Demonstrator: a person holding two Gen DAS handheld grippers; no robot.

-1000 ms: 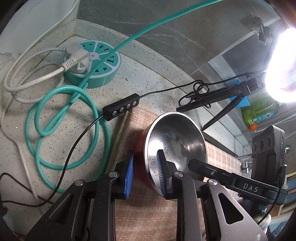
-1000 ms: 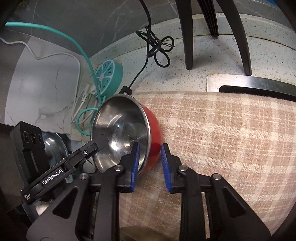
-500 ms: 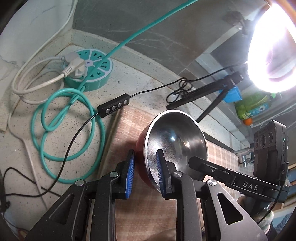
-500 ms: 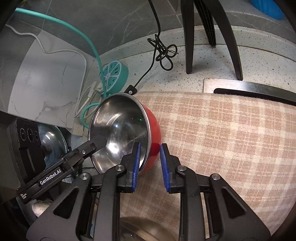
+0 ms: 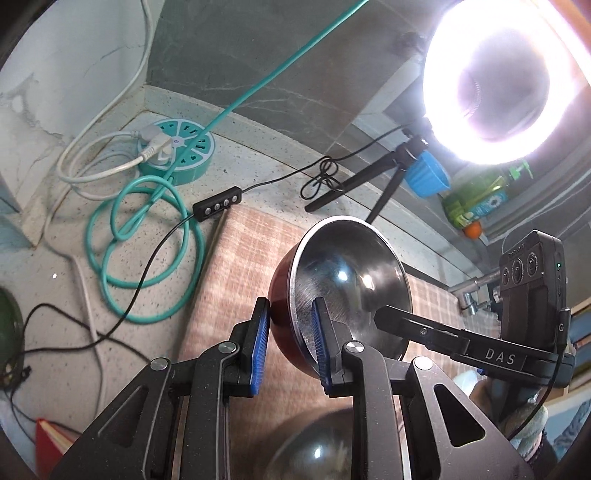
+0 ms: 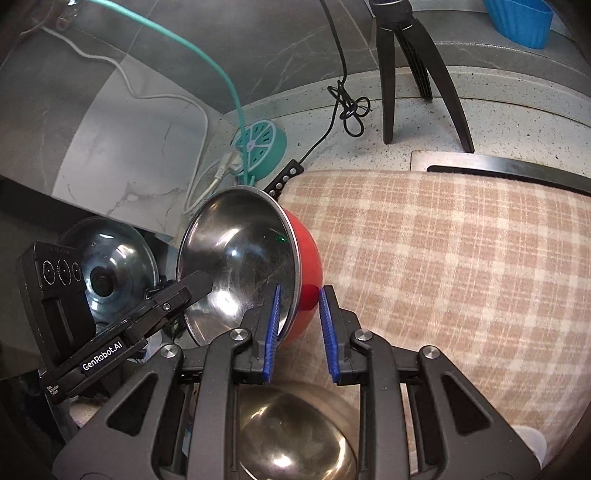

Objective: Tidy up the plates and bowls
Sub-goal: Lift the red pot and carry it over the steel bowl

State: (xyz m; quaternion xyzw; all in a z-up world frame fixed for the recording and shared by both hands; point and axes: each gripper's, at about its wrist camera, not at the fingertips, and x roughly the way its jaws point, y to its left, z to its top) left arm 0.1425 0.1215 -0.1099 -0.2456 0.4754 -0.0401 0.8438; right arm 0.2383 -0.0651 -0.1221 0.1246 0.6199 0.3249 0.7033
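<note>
A bowl, red outside and steel inside [image 5: 351, 273], is held tilted in the air above the checked cloth [image 5: 240, 266]. My left gripper [image 5: 290, 343] is shut on its rim, one blue pad inside and one outside. My right gripper [image 6: 299, 328] is shut on the opposite rim of the same bowl [image 6: 240, 266]. A second steel bowl [image 6: 291, 435] lies below the grippers on the cloth; it also shows in the left wrist view [image 5: 314, 446].
A teal round power strip [image 5: 177, 151] with coiled teal cable [image 5: 147, 236] and white cord lies at the back left. A ring light [image 5: 498, 74] on a black tripod [image 6: 410, 70] stands behind. A glass pot lid [image 6: 110, 273] leans at left. A blue cup [image 6: 517, 18] sits far back.
Both grippers have lifted the red bowl higher above the cloth. The second steel bowl has come into view beneath them.
</note>
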